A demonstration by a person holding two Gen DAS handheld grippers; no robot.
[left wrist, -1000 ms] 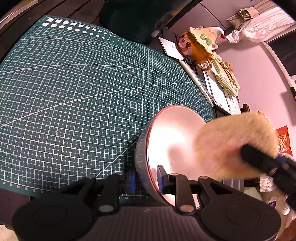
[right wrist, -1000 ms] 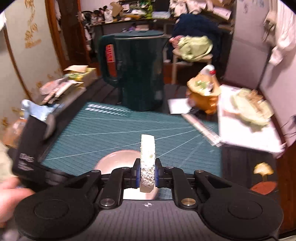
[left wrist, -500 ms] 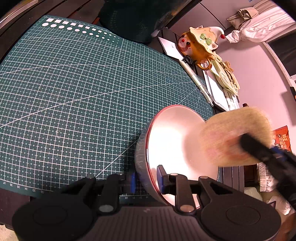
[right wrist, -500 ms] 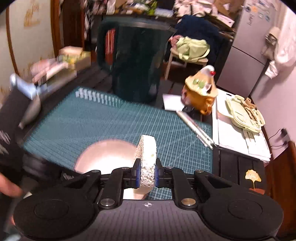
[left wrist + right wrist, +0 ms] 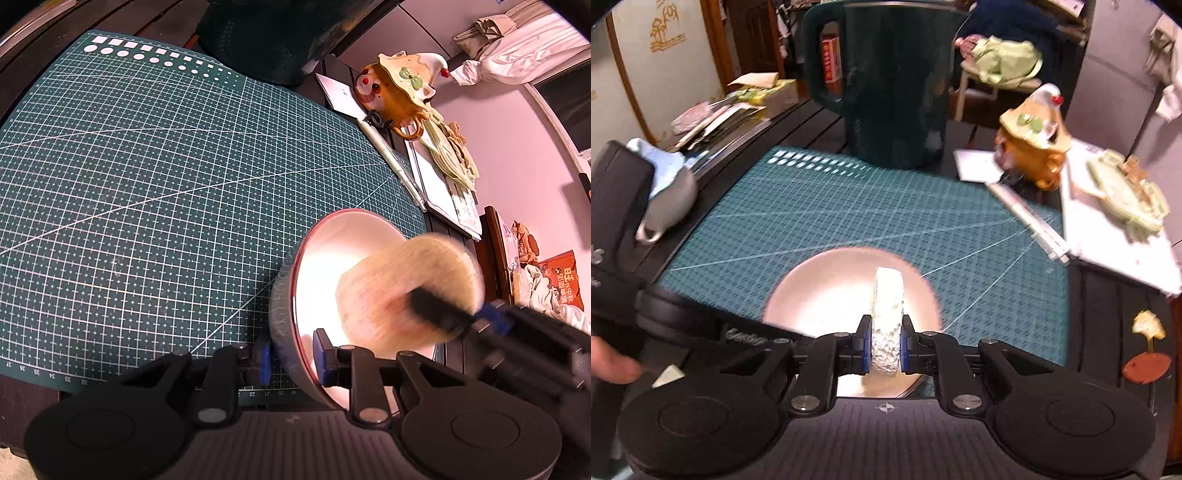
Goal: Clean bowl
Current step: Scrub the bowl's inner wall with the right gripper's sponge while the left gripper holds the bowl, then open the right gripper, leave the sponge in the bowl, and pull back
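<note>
In the left wrist view the sponge and the right hand-held gripper clamped on it are smeared by motion, so the sponge's outline is soft and it hides much of the bowl interior, while the bowl's lower edge is covered by the left hand-held gripper pinching its rim. In the right wrist view the cutting mat grid and the pen are blurred, and the dark jug is cut off at the top edge. At the left edge only part of a hand shows, and the lettering on the black body beside it cannot be read.
</note>
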